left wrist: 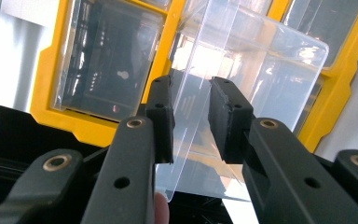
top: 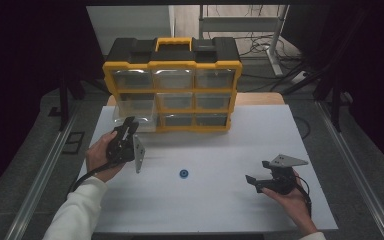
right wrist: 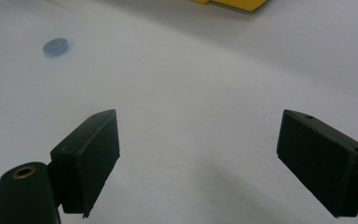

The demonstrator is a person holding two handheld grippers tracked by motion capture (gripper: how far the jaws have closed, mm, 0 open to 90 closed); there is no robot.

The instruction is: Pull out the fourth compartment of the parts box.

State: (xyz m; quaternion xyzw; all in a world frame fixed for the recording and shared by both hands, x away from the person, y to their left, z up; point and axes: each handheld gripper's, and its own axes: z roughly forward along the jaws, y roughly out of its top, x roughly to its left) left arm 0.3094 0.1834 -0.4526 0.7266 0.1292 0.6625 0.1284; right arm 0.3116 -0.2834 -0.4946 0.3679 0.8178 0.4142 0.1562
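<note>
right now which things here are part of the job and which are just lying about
In the job:
- left gripper, its jaws around the front wall of the clear drawer, which is pulled out of the yellow organizer
- blue disc, alone on the white table, probably meant for that drawer
- right gripper, open, jaws over bare table

Lying about:
- cables on the floor behind

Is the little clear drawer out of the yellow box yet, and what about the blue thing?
Partly. The clear drawer already sticks out of the yellow organizer at its bottom left. The left claw has the drawer's front wall between its jaws. The blue disc lies untouched on the white table; the right claw waits open.
</note>
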